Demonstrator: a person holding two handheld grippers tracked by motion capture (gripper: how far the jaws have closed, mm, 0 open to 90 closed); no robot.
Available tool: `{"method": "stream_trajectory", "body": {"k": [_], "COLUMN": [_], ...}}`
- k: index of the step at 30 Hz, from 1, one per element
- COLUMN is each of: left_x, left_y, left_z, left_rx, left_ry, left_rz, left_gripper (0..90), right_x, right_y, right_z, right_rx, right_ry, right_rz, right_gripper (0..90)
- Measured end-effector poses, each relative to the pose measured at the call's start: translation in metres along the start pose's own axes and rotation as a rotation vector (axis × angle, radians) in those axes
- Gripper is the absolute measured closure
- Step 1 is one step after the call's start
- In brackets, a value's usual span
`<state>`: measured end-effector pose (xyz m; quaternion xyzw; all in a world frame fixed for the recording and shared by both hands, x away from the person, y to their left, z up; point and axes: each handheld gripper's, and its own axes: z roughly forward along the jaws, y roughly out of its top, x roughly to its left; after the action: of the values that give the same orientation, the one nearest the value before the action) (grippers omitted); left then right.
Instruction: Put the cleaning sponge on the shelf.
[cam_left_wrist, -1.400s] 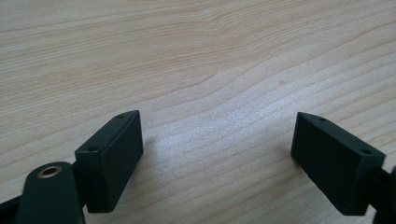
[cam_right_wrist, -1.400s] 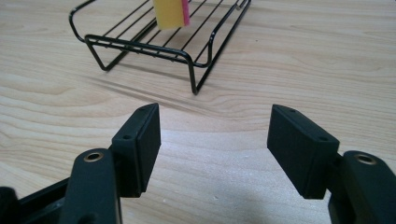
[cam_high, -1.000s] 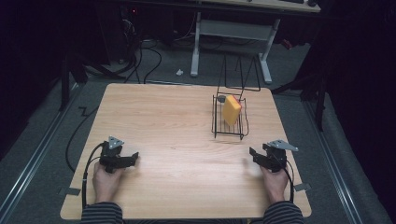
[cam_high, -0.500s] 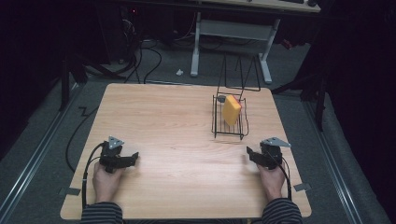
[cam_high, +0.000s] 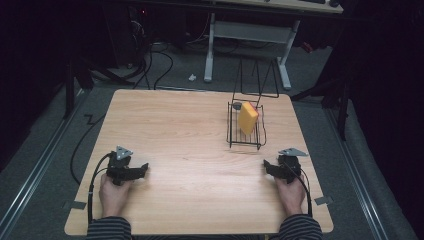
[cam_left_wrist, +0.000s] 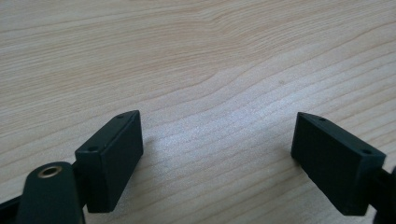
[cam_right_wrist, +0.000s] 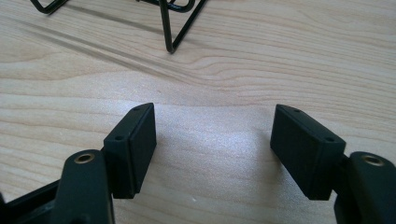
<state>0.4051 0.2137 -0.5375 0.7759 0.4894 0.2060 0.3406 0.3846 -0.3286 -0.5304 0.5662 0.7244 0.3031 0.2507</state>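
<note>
Yellow block (cam_high: 247, 118) leaning upright inside a black wire rack (cam_high: 245, 142), right of centre in the high view, left gripper (cam_high: 140, 170) at lower left spread wide on nothing, right gripper (cam_high: 267, 166) at lower right just opening further, nothing between its jaws, pale wood table (cam_high: 175, 130), grey floor, dark room, white desk frame (cam_high: 247, 32) at top.

No readable text, label, brand, number or sign anywhere: none on wooden table (cam_high: 190, 130), wire rack (cam_high: 231, 131), yellow block (cam_high: 247, 118), or black gripper pads (cam_right_wrist: 135, 144).
</note>
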Motion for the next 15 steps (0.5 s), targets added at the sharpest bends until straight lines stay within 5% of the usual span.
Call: {"method": "stream_trajectory", "body": {"k": [15], "left_x": [-0.0001], "left_y": [0.0000], "left_z": [0.0000], "left_rx": [0.000], "left_ry": [0.001], "left_rz": [0.000], "left_gripper": [17.2], "right_x": [0.0004], "right_y": [-0.0002], "right_z": [-0.0001], "right_rx": [0.000], "right_ry": [-0.001], "right_rz": [0.002], "right_gripper": [31.8]}}
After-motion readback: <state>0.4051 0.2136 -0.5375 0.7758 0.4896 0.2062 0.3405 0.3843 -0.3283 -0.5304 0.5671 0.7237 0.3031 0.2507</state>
